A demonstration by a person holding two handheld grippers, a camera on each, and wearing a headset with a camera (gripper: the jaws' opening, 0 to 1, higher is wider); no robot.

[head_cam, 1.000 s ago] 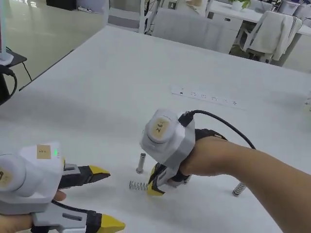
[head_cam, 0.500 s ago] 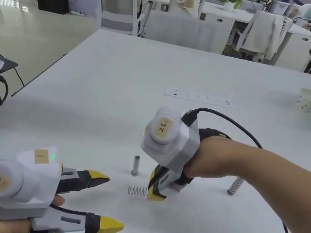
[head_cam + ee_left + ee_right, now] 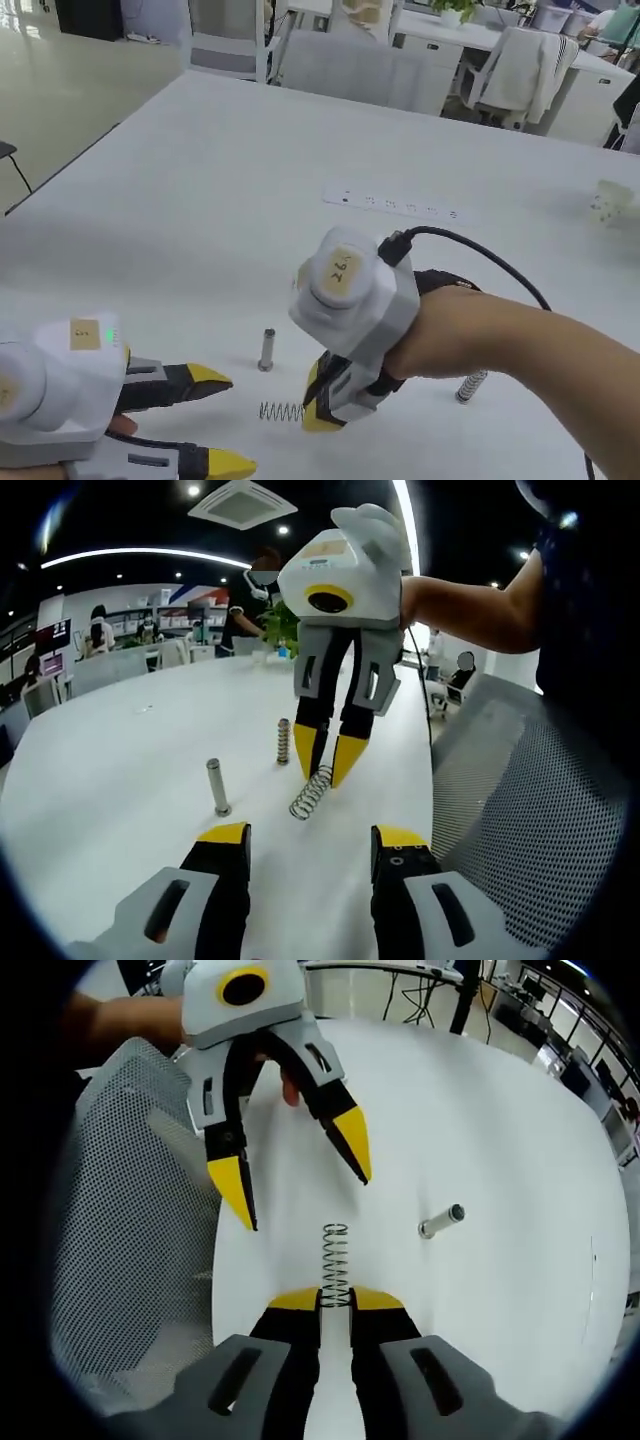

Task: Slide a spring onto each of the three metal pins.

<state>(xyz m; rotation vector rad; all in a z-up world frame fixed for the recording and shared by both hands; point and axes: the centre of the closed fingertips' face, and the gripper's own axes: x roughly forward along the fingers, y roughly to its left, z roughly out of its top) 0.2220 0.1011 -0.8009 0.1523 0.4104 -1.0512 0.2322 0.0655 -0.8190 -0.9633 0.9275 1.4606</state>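
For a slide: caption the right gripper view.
Right gripper pinches one end of a spring on the table, bare metal pin nearby.

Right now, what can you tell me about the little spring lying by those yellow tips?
The spring is a thin, straight coil of bare silvery wire. It lies flat on the white table, pointing toward the open left gripper. One end is pinched between the yellow tips of the right gripper; the rest lies free, apart from the bare metal pin.
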